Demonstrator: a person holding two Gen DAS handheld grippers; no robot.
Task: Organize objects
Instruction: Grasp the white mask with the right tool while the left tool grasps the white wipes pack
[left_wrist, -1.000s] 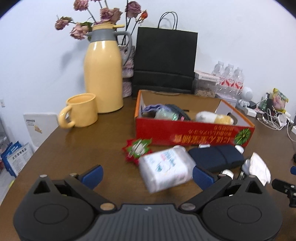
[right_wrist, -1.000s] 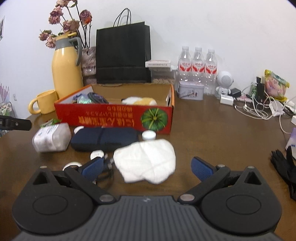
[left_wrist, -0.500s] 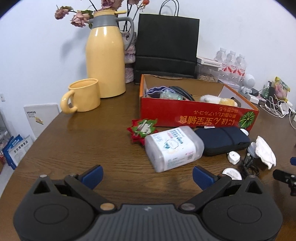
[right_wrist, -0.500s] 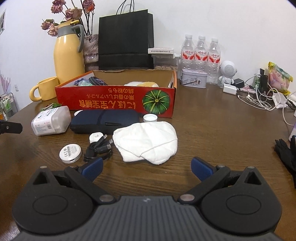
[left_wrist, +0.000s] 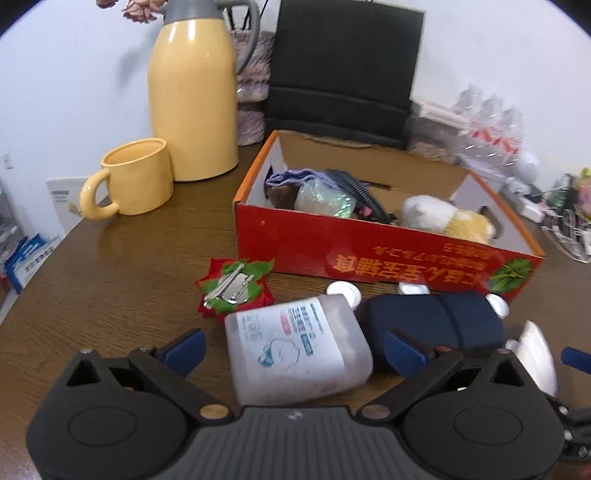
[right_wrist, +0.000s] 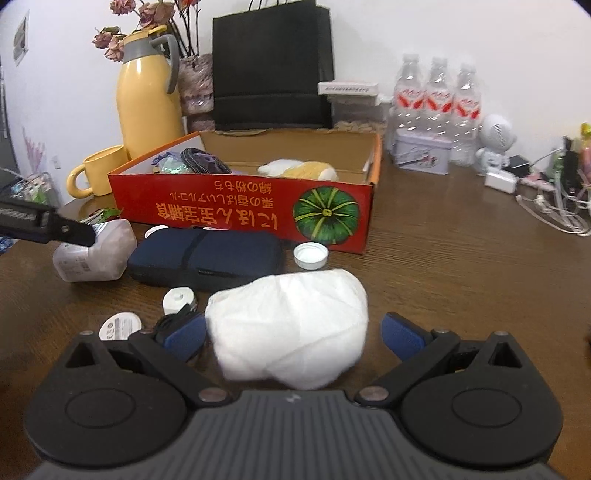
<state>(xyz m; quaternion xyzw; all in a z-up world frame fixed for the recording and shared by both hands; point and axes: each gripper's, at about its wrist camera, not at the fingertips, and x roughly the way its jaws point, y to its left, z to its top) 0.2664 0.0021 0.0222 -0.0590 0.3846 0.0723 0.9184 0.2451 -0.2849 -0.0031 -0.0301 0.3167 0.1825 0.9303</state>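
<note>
Brown wooden table (left_wrist: 110, 277), crowded with small things.

Left gripper (left_wrist: 294, 352): spread wide, one blue pad on each side of a translucent wipes tub (left_wrist: 295, 343) lying on its side, label up. Gaps on both sides, so nothing clamped. Just behind the tub, a red-and-green hair clip (left_wrist: 234, 288), metal clasp upward. To the tub's right and close against it, a navy pouch (left_wrist: 436, 321) lying flat in front of a red cardboard box (left_wrist: 369, 251). Inside the box, a white-and-yellow plush toy (left_wrist: 443, 218) at the right end and a heap of dark and shiny items at the left end, too jumbled to tell apart. Behind the box, a black paper bag (left_wrist: 343, 74). To the box's left, a yellow flask (left_wrist: 194, 99) with a yellow mug (left_wrist: 136, 177) just beside it.

Right gripper (right_wrist: 293, 336): also wide, straddling a crumpled white cloth (right_wrist: 291, 325) resting on the table. Left pad right at the cloth's edge, contact impossible to tell; right pad clearly apart from it. Beyond the cloth, a white bottle cap (right_wrist: 311, 255) near the box's front wall. Left of the cloth, a coiled black cable (right_wrist: 173, 321) between two small white discs (right_wrist: 122, 325).
</note>
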